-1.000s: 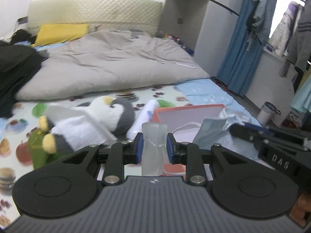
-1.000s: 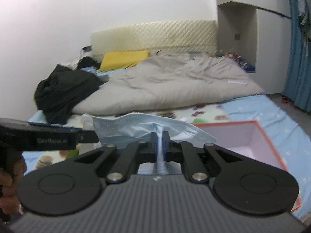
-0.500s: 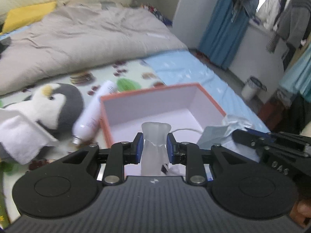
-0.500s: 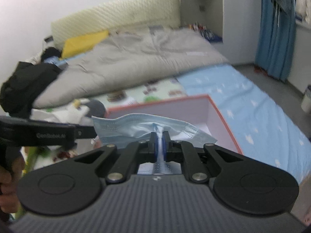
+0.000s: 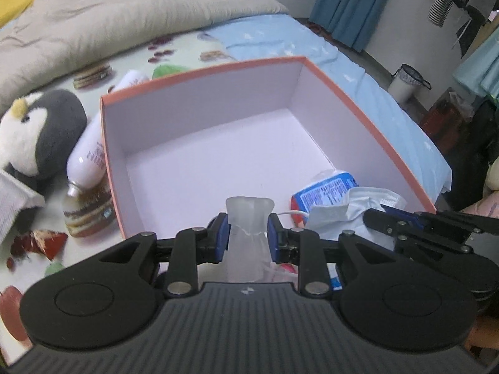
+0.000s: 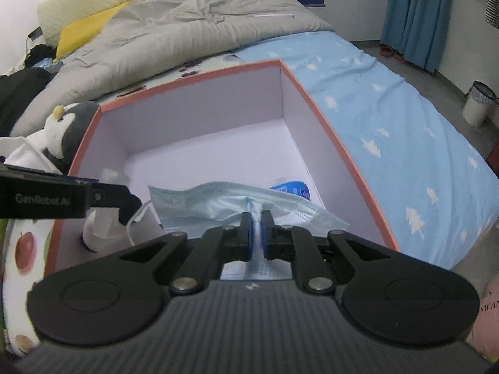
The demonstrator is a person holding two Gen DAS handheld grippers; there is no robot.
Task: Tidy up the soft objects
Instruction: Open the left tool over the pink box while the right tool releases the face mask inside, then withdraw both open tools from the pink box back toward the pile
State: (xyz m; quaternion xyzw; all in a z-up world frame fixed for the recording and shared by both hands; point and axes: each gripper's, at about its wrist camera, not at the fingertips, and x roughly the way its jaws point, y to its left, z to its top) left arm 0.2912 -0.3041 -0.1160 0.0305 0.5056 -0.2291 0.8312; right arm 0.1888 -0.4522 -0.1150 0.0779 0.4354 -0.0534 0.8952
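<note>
Left gripper [image 5: 248, 239]: blue pads clamped on a frosted, soft-looking tube [image 5: 248, 218], upright between the fingers, its flared end poking out past the tips. Held part-open only because the tube fills the gap. In the right wrist view the tube [image 6: 101, 221] hangs inside the near-left corner of the box, above the floor or just on it; cannot tell which.

Right gripper [image 6: 256, 233]: pads pinched nearly together on the pleated middle of a blue mask [image 6: 237, 204]. Thin cloth, hence the narrow gap. Mask spreads sideways either side of the fingers, one white ear loop [image 6: 137, 218] trailing left toward the tube. From the left wrist view the mask [image 5: 352, 205] sits bunched at the near-right of the box, right gripper [image 5: 371, 216] coming in from the right.

Box [image 6: 324, 124]: pink-orange rim, white inside, open top, sitting on the bed. Both grippers tipped down over its near edge, so likely the drop-off point for the soft things. One item already inside, a blue-and-white packet [image 5: 327, 190] at the near-right, partly under the mask.

Outside the box, left: penguin plush [image 5: 34, 131], and a white bottle [image 5: 90, 155] lying against the box wall, cap toward the near side. Likely the penguin is left to collect; bottle probably not soft. Far side: grey duvet [image 6: 193, 28], yellow pillow [image 6: 84, 31]. Right: blue sheet [image 6: 389, 99] with white tree print.

Judgement: release stage for both loads, neither let go yet.
</note>
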